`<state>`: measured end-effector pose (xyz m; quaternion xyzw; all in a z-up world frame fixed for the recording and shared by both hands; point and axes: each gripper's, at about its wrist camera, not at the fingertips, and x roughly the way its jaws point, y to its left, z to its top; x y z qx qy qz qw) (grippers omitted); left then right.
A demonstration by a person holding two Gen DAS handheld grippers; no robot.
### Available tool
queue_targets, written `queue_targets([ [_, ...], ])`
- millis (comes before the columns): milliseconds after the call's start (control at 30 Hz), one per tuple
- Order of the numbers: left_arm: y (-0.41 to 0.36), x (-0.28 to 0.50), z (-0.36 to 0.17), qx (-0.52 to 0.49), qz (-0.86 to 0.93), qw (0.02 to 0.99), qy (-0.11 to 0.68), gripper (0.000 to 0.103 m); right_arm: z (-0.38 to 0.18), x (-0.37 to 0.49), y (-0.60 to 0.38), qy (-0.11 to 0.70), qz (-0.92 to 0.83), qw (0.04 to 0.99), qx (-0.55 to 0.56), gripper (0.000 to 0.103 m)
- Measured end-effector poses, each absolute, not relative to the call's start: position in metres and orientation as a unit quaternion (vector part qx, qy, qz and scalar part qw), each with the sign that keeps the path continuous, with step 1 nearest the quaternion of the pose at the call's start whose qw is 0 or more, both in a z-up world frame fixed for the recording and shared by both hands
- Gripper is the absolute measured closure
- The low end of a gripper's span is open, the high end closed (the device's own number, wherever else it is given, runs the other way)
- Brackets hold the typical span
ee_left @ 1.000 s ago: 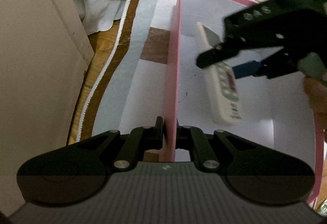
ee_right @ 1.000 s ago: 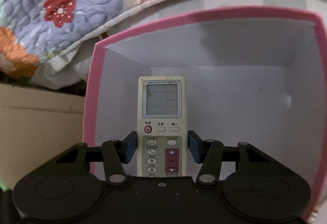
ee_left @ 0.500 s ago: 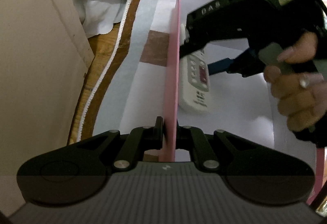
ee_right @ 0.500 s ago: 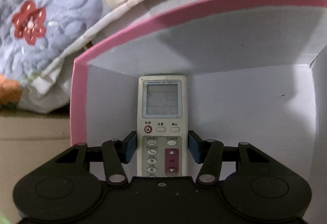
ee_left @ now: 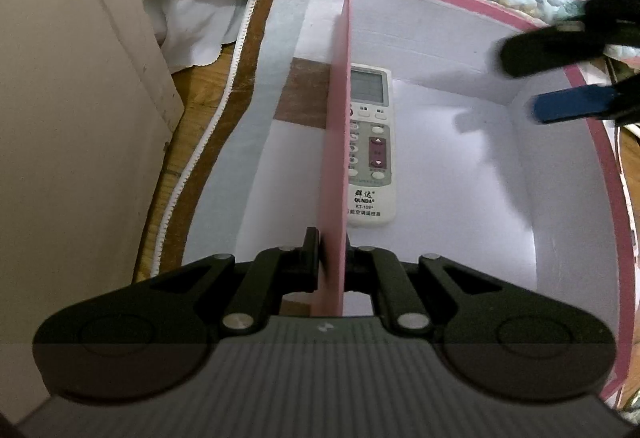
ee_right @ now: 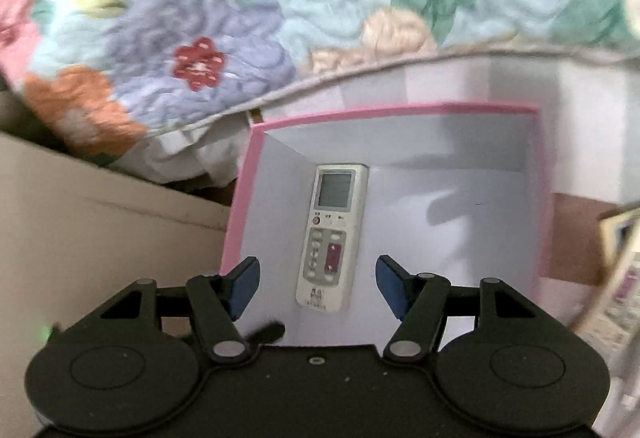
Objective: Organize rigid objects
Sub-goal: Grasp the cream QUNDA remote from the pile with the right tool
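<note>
Box (ee_right: 240, 206): pink rim and outer walls, plain white inside. AC remote (ee_right: 334, 234) ahead of the right gripper's (ee_right: 318, 288) blue pads (ee_right: 244, 286): off-white body, grey screen, pale buttons, maroon up/down block, red power button. Both gripper bodies black; left gripper (ee_left: 328, 258) fingers black on the pink wall. Quilt (ee_right: 200, 18) beyond the box: floral, lilac, pale blue, pink, orange, green, one dark red flower.

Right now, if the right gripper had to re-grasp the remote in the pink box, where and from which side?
Grip the remote across its narrow width, mid-body at the buttons, coming straight down. It lies flat, face up, hugging the box wall clamped by the left gripper, so that pad has little room.
</note>
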<state>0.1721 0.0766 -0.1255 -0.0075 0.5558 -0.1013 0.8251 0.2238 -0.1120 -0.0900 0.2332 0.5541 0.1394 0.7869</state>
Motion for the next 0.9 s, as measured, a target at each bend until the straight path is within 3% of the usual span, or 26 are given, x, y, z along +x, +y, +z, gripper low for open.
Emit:
queue_targets([
  [333, 0.075, 0.173, -0.125, -0.008, -0.089, 0.825, 0.558, 0.097, -0.054, 0.163, -0.196, 0.529, 0.081, 0.809, 0.242, 0.033],
  [567, 0.076, 0.175, -0.124, -0.001, -0.076, 0.828, 0.555, 0.098, -0.101, 0.148, -0.249, 0.548, -0.038, 0.804, 0.227, 0.033],
  [900, 0.081, 0.173, -0.125, -0.017, -0.080, 0.828, 0.554, 0.098, -0.163, 0.167, -0.253, 0.573, -0.096, 0.790, 0.196, 0.033],
])
